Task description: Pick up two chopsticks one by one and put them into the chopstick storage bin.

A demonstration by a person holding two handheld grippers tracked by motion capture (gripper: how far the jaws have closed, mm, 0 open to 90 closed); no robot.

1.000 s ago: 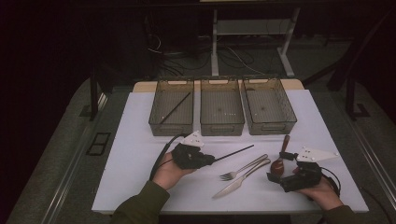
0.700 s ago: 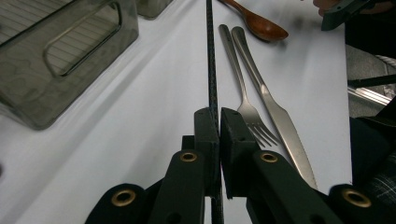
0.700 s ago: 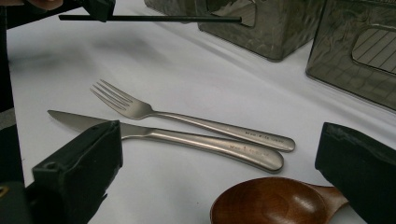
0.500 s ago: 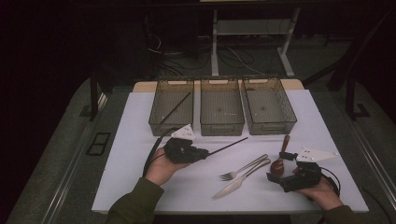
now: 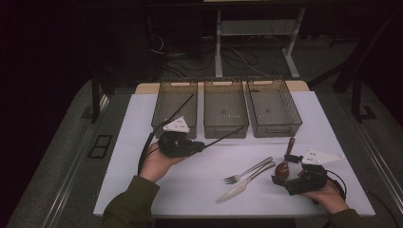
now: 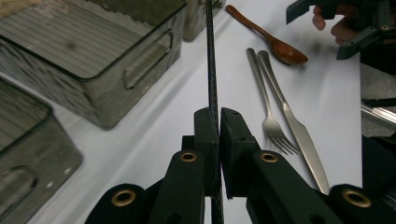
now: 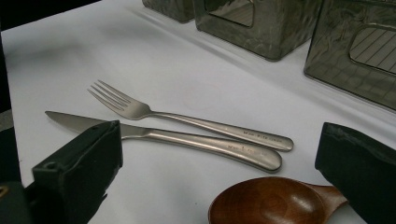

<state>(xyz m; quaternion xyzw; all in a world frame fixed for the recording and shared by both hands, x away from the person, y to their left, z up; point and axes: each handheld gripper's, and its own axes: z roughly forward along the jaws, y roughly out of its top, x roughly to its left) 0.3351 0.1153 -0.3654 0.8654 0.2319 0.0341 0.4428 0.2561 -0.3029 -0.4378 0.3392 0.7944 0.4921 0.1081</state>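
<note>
Left tongs (image 6: 218, 122) clamped tight on a black chopstick (image 6: 211, 60), which runs straight out between the jaws. From above, my left tongs (image 5: 198, 147) sit mid-table, the chopstick (image 5: 222, 137) pointing to about 2 o'clock, its tip just short of the middle bin (image 5: 225, 127). Another chopstick (image 5: 175, 112) already leans in the left bin (image 5: 163, 107), at 12 o'clock from the grip, so I judge that's the target.

Right tongs (image 7: 219, 163) spread wide, holding nothing, with the wooden spoon (image 7: 273, 201) bowl low between the jaws. Fork (image 7: 187, 119) and knife (image 7: 177, 139) lie side by side just past it, at 10 o'clock. Right bin (image 5: 274, 108) sits at 12.

To do it well, I think: lift clear of the bin wall, swing the tip round to 12, lower it in alongside the other stick, then let go. Grip is near one end, so watch for droop or twist.
</note>
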